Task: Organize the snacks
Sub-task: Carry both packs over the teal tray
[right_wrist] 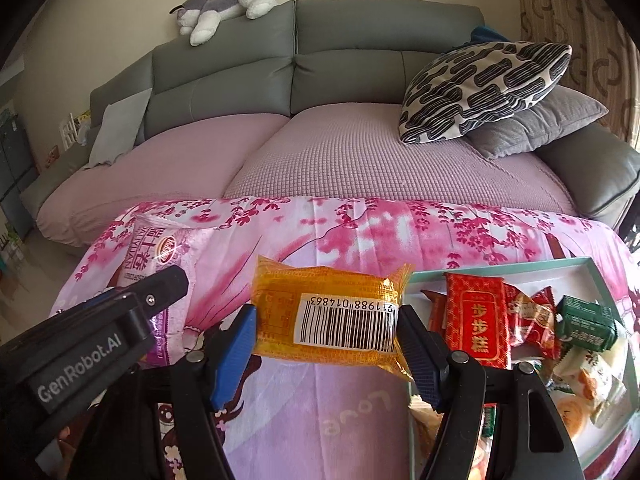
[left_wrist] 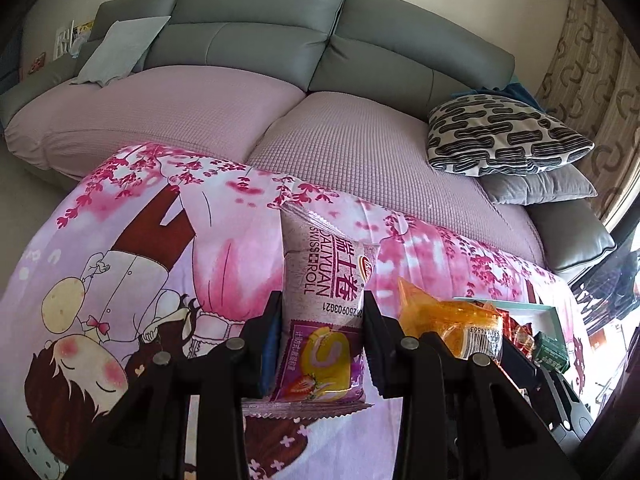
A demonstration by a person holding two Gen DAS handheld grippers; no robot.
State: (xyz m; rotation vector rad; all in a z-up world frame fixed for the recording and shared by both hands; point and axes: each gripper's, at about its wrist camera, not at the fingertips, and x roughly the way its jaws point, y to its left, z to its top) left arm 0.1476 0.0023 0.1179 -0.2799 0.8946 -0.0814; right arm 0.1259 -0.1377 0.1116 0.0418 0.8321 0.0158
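Pink-purple Swiss roll packet (left_wrist: 324,308) is held upright, pinched between the closed fingers of the left gripper (left_wrist: 322,332) above the floral cloth (left_wrist: 132,248). An orange wrapped snack (right_wrist: 328,316) is clamped lengthwise by the right gripper (right_wrist: 326,344), just beside the teal tray (right_wrist: 600,276) where red and green snacks are piled
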